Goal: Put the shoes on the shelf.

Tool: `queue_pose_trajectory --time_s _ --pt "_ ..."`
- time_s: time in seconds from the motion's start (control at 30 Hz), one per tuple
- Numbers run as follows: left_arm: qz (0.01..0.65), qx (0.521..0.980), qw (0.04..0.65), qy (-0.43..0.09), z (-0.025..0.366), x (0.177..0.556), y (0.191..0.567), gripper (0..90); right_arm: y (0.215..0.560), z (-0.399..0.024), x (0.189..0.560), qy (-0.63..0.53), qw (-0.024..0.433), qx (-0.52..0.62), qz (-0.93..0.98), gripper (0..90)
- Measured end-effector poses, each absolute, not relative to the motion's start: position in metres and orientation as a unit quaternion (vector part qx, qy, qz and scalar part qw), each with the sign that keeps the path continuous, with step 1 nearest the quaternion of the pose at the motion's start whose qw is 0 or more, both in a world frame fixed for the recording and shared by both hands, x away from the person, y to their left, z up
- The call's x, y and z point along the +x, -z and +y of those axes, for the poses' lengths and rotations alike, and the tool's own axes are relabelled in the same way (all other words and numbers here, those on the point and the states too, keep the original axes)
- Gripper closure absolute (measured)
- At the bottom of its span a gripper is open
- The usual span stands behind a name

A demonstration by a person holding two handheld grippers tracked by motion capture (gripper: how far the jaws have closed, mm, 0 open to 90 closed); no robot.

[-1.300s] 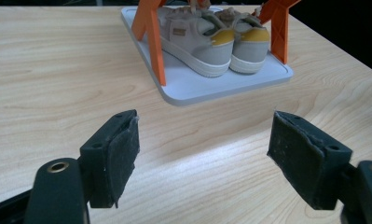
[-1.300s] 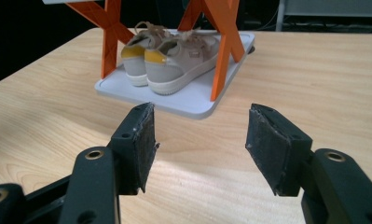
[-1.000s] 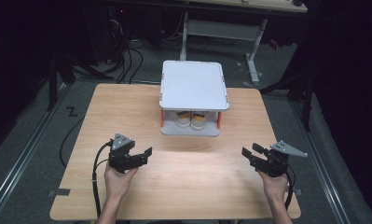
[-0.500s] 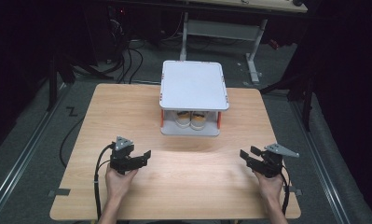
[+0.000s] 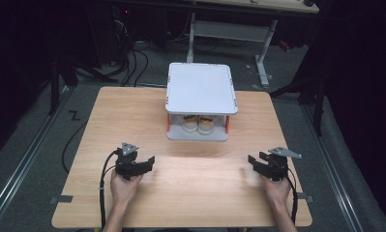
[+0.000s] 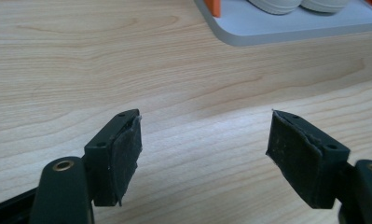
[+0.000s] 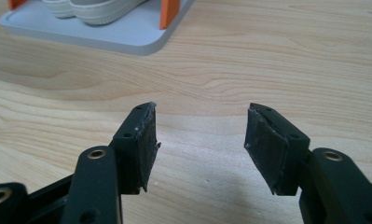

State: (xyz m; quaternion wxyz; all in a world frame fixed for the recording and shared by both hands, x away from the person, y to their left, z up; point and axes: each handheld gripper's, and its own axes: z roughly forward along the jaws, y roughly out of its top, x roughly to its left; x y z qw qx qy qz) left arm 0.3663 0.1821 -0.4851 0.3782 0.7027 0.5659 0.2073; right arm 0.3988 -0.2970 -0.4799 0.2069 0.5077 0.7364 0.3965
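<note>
No brand, label or writing can be read on anything here; the shoes are too small and too shaded in the high view to show a mark.

A pair of shoes, white with tan-yellow heels, stands on the lower shelf of a small grey two-tier rack with orange posts, at the far middle of the wooden table. In the left gripper view the rack's base sits at the far right with the shoes' pale soles on it; in the right gripper view the base lies at the far left, an orange post beside the soles.

The left gripper is at the near left of the table, the right gripper at the near right, both well apart from the rack. Each has its jaws spread, with nothing between the pads but bare wood.

Against the earlier frames, both grippers have sunk lower and drawn nearer to the person, away from the rack. Rack and shoes lie as before, and the jaws stand about as wide.
</note>
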Motion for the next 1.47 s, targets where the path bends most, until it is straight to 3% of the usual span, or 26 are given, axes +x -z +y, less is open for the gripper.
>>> queue_pose_trajectory --time_s 0.63,0.87,1.47 --pt "0.572 0.718 0.324 -0.230 0.179 0.379 0.503 26.6 0.494 -0.295 0.410 -0.349 0.230 0.512 0.750 42.7" --pt "0.566 0.718 0.316 -0.252 0.176 0.380 0.506 26.6 0.501 -0.291 0.413 -0.327 0.234 0.513 0.759 42.1" --pt "0.569 0.717 0.315 -0.251 0.176 0.381 0.506 24.5 0.501 -0.291 0.413 -0.327 0.233 0.511 0.760 41.0"
